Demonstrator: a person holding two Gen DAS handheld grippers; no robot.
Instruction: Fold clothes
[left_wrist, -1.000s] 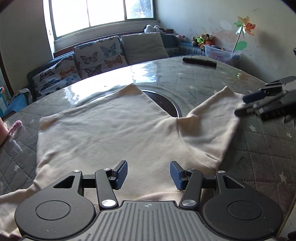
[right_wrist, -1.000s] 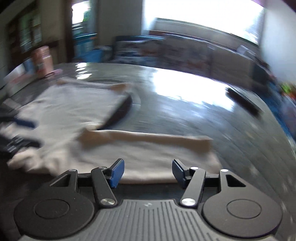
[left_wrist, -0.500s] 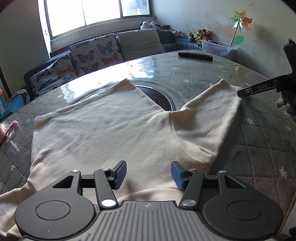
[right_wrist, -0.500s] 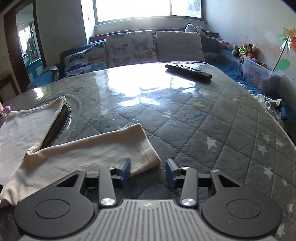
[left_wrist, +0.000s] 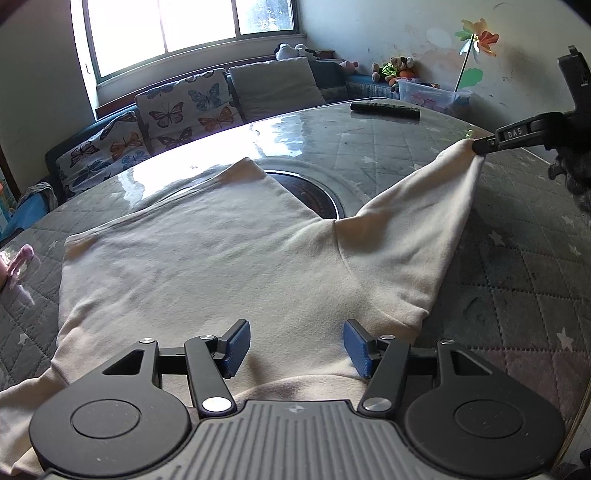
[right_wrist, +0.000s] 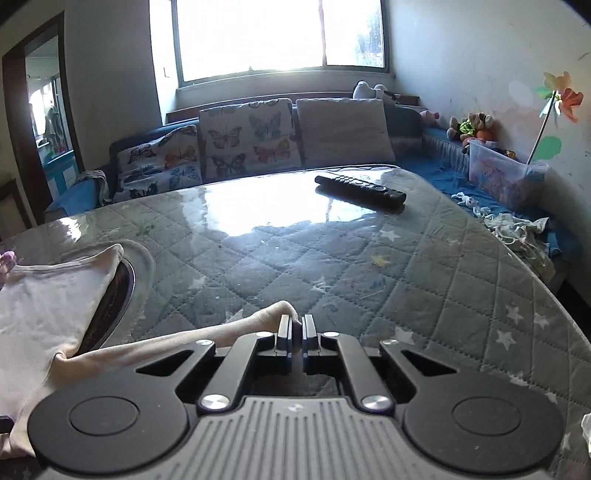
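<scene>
A cream long-sleeved top (left_wrist: 207, 258) lies spread flat on the quilted grey table (left_wrist: 517, 258). My left gripper (left_wrist: 296, 345) is open, low over the near edge of the top, with nothing between its blue pads. My right gripper (right_wrist: 295, 334) is shut on the end of the top's right sleeve (right_wrist: 255, 319) and holds that cuff lifted off the table. From the left wrist view the right gripper (left_wrist: 480, 146) shows at the far right, pinching the sleeve tip, with the sleeve (left_wrist: 413, 221) stretched up toward it.
A black remote (right_wrist: 360, 186) lies on the far side of the table. A dark round inset (left_wrist: 314, 194) sits in the table's middle, partly under the top. A sofa with butterfly cushions (right_wrist: 243, 140) stands behind. A plastic toy box (right_wrist: 506, 173) is at the right wall.
My right gripper swung round to the sleeve end, closed on the cuff and lifted it. The left gripper stayed open and hardly moved.
</scene>
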